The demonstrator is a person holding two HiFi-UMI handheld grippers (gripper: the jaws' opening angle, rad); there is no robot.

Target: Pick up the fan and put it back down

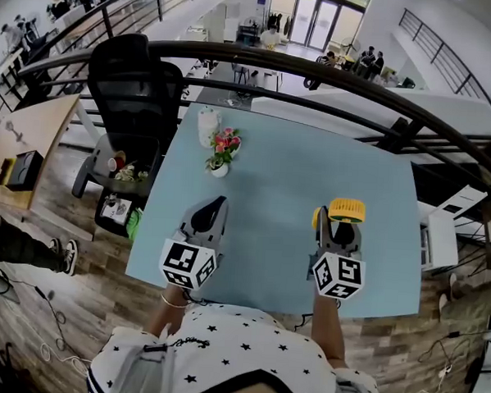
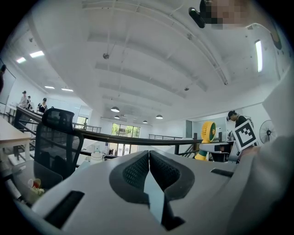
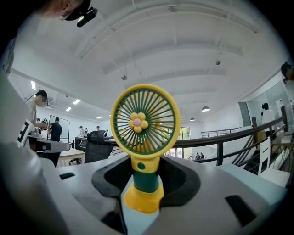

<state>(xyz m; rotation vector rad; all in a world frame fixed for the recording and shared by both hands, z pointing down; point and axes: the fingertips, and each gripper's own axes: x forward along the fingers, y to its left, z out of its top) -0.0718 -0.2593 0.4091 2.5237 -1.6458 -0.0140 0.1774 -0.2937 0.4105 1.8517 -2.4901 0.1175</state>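
Currently at the grasp step, I'd say. Right gripper (image 3: 146, 178) has its jaws clamped on the green neck of the fan (image 3: 144, 121). Fan stands upright at about 3 o'clock from the centre of the table (image 1: 296, 165); can't tell if its base is on the surface or just off it. Left gripper (image 1: 214, 208), at the fan's 9 o'clock, has jaws together and empty. Next move likely calls for a straight vertical lift, fan kept upright, then a flat set-down.

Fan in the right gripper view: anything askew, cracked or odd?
Nothing stands out. The fan stands upright, its green stem between the fingers of the right gripper, grille and flower hub intact.
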